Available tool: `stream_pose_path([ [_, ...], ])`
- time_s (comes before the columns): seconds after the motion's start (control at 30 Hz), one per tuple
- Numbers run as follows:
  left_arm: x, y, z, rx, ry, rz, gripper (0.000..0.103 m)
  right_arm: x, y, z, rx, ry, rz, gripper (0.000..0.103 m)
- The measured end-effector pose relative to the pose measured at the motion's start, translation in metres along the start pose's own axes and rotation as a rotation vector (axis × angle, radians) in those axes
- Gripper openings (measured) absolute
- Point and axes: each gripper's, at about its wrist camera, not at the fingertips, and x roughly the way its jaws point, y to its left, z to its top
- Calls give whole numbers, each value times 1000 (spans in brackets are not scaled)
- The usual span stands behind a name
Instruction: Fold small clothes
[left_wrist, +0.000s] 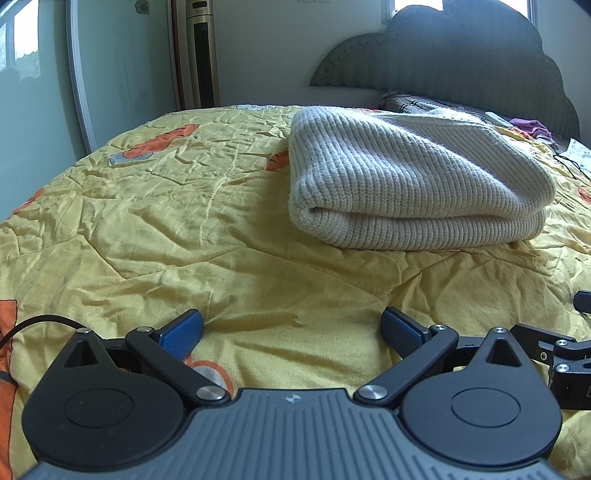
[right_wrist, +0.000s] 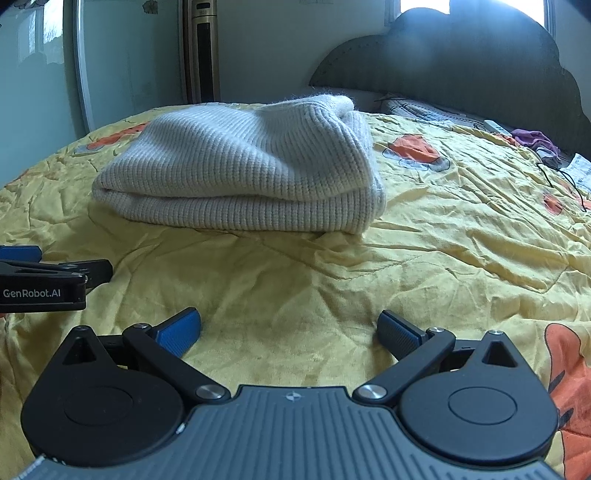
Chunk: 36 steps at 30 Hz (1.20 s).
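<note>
Lay folded in a thick stack: a cream ribbed-knit sweater on the yellow quilt, toward the headboard end of the bed, rounded fold turned to the near edge. Rested low over the quilt near that near edge: left gripper, blue pads spread wide, nothing between them, well short of the sweater. Sat just beside it, toward the right side of the bed: right gripper, likewise splayed wide and empty, bare quilt between its fingers. Showed at the headboard corner: a purple cloth, a black cable and a white remote.
</note>
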Motion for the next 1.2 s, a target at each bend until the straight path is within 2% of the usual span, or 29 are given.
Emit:
stream_pose_path([
  [1.2, 0, -1, 1, 1, 1, 0, 103, -1, 1, 0, -1, -4, -11, 103],
])
